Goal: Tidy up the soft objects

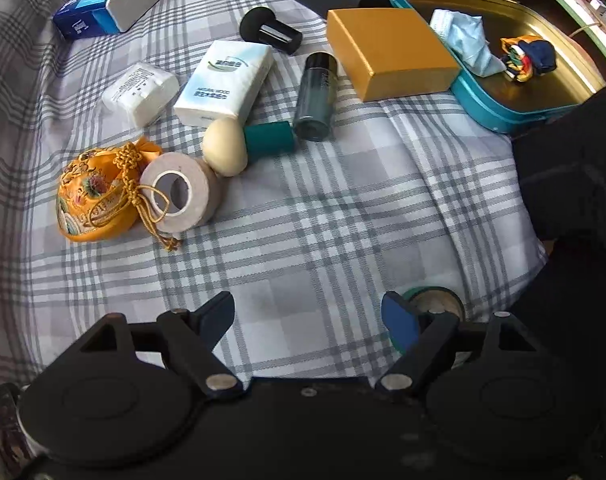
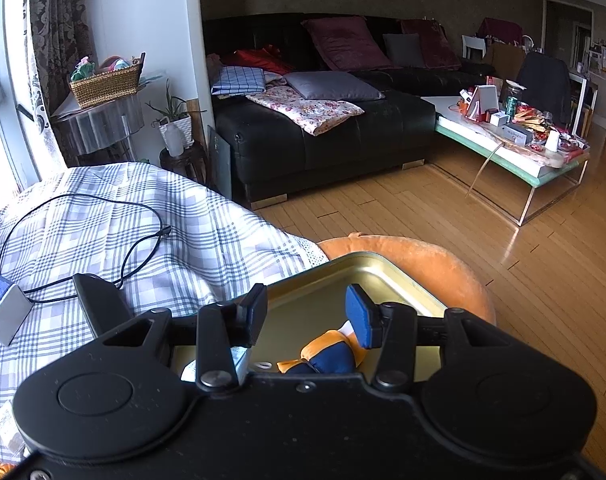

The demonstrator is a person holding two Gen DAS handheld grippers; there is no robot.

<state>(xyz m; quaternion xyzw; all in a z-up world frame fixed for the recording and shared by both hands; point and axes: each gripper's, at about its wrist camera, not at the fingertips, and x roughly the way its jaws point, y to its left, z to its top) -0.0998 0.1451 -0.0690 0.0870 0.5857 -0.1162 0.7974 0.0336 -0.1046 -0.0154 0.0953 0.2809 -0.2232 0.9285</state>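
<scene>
My left gripper [image 1: 307,304] hangs open over bare plaid cloth with nothing between its fingers. Ahead to its left lie a yellow embroidered pouch [image 1: 95,200], a tape roll [image 1: 179,190], a beige sponge egg [image 1: 225,146], a tissue pack [image 1: 225,82] and a small white pack [image 1: 141,92]. The teal tin [image 1: 483,108] at the far right holds a blue face mask [image 1: 463,40] and a small multicoloured pouch [image 1: 527,58]. My right gripper [image 2: 306,296] stands open above the tin [image 2: 343,268]; the pouch [image 2: 327,356] lies loose below its right finger.
A dark bottle [image 1: 315,96], a teal cylinder [image 1: 269,138], a yellow box [image 1: 387,52] and a black roller [image 1: 269,30] lie among the soft things. A round green-rimmed object [image 1: 435,304] sits by my left gripper's right finger. A cable [image 2: 103,240] crosses the cloth; an orange cushion [image 2: 435,264] lies beyond the tin.
</scene>
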